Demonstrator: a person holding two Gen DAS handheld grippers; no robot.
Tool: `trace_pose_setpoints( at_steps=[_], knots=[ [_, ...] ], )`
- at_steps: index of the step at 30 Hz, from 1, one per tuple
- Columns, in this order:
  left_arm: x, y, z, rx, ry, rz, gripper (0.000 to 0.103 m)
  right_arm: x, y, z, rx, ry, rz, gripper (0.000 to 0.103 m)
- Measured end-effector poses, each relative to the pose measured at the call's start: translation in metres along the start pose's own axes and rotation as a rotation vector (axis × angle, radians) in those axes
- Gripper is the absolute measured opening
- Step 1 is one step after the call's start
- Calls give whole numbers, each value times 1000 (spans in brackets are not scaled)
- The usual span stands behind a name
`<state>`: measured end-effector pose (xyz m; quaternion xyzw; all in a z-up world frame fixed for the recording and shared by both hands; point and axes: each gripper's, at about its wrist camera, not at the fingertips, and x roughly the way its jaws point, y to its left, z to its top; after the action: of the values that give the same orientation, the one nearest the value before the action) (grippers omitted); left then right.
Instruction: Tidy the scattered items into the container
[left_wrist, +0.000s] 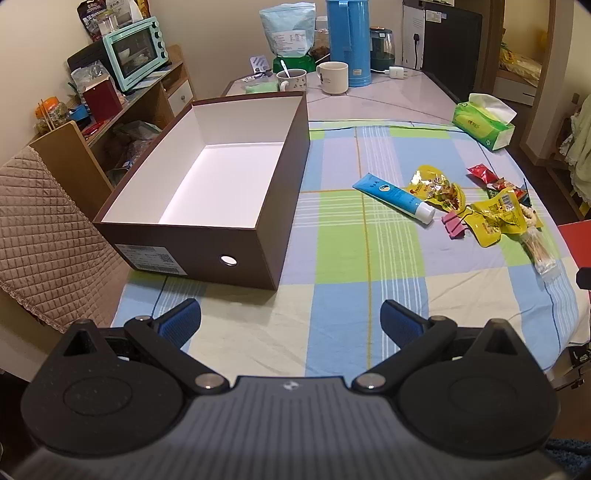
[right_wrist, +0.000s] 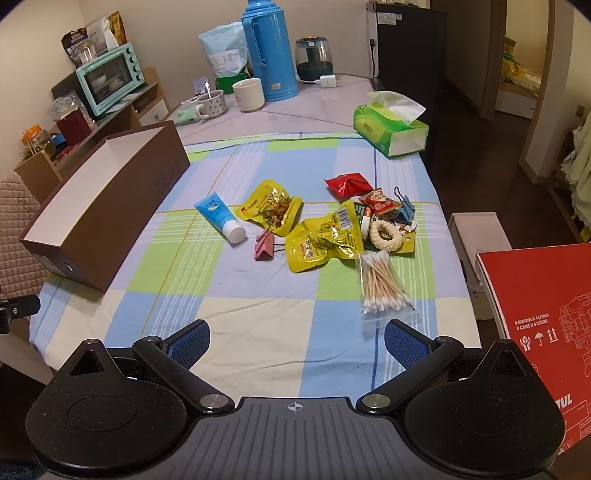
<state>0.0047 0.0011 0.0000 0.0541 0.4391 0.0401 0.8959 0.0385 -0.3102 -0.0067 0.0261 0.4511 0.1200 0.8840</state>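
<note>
Both claws, left (left_wrist: 290, 321) and right (right_wrist: 297, 341), spread apart and empty; box (left_wrist: 207, 177) bare inside, tube (right_wrist: 221, 218), snack packets (right_wrist: 271, 206), clips (right_wrist: 265, 245), swabs (right_wrist: 382, 282) all left on counter (right_wrist: 258, 321)

A long table (right_wrist: 332, 107) carries everything, its near part covered by a checked cloth (right_wrist: 258, 317) of blue, green and cream. By the left edge stands an open brown box (left_wrist: 273, 206); toward the right edge lie a blue tube (right_wrist: 220, 218), two yellow snack packets (right_wrist: 271, 206), a pink binder clip (right_wrist: 265, 246), a red packet (right_wrist: 347, 184), a bag of cotton swabs (right_wrist: 382, 286) and smaller bits heaped together. On the bare far end stand a blue thermos (right_wrist: 267, 48), two mugs (right_wrist: 249, 94) and a green tissue pack (right_wrist: 389, 131).
</note>
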Motion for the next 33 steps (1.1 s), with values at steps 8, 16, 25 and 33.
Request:
trace_pose_setpoints(
  at_steps=[8, 16, 25, 33],
  knots=[
    [3, 0, 3, -2, 4, 1, 102, 3, 3, 4, -16, -2, 2, 103],
    [7, 0, 5, 2, 11, 1, 102, 7, 5, 6, -20, 2, 8, 103],
    [12, 1, 7, 7, 18, 5, 102, 13, 7, 10, -27, 8, 17, 103],
    [17, -1, 11, 15, 27, 5, 102, 18, 6, 15, -35, 10, 23, 103]
  ],
)
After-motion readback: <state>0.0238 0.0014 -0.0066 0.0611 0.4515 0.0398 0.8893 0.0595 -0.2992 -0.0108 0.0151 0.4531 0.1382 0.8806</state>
